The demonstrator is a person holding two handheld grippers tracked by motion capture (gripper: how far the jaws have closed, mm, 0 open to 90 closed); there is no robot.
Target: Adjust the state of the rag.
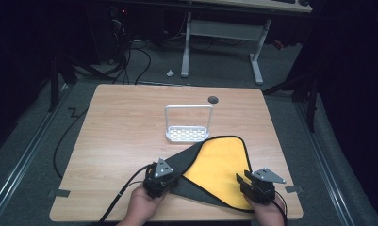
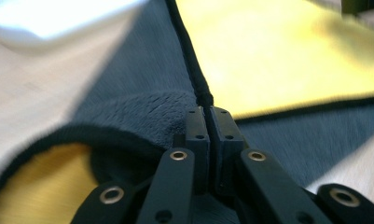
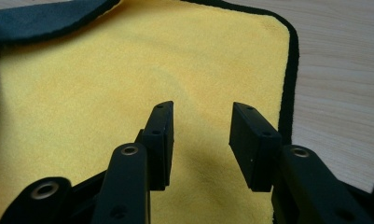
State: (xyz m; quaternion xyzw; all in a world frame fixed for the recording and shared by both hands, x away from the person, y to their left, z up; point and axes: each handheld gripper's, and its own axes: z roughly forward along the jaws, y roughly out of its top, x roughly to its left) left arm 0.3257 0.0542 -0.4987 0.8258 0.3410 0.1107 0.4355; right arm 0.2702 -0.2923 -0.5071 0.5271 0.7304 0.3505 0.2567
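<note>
Cloth, yellow on one face and dark grey on the other with a black hem, lies at the table's near right, its left part folded over. Left gripper pinches that folded edge. Right gripper hovers spread over the yellow near corner. Beyond stands a white rack.

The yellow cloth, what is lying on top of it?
A dark grey flap of the same cloth is folded over its left part. The left gripper pinches that flap's black edge. How much yellow the flap hides cannot be seen.
</note>
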